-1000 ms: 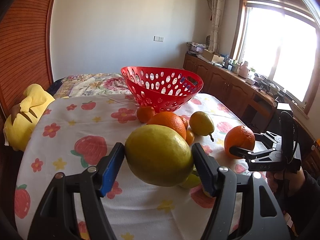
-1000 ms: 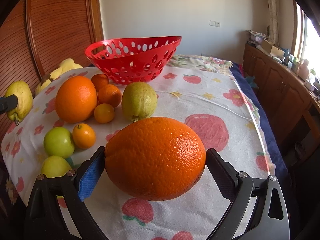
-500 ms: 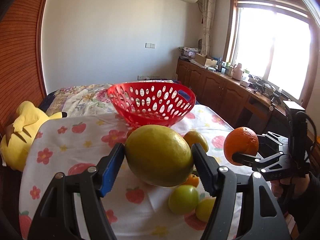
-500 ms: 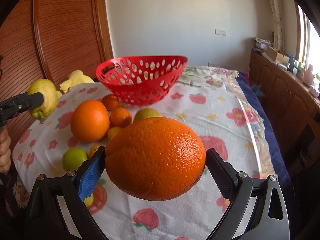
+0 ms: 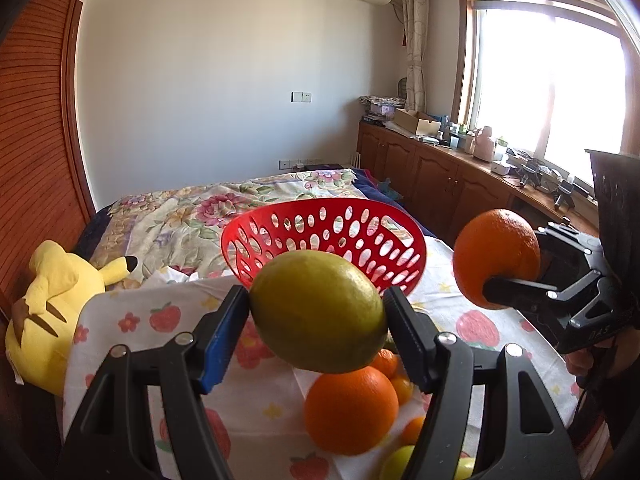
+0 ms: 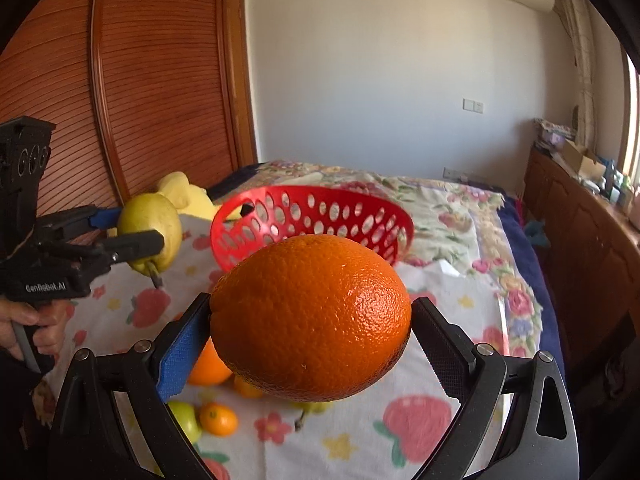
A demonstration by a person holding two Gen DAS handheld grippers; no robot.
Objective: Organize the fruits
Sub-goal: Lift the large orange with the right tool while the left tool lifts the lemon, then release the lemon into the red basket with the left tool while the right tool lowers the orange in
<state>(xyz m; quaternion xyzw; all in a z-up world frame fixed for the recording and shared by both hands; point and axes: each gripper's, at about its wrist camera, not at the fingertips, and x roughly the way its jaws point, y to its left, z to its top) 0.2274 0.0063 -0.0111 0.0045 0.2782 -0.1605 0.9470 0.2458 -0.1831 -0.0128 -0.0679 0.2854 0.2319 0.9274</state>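
Both my grippers have risen since the earlier frame; table fruit now sits lower in view. Red basket [image 5: 320,240]: ahead of both, empty, nothing between. Left gripper [image 5: 316,312]: clamped on yellow-green pear [image 5: 318,312]. Right gripper [image 6: 310,318]: clamped on large orange [image 6: 310,318]. Below the fingers: loose orange [image 5: 350,410], small citrus [image 6: 218,418], green fruit [image 6: 184,420]. Yellow plush toy [image 5: 48,308]: far left.
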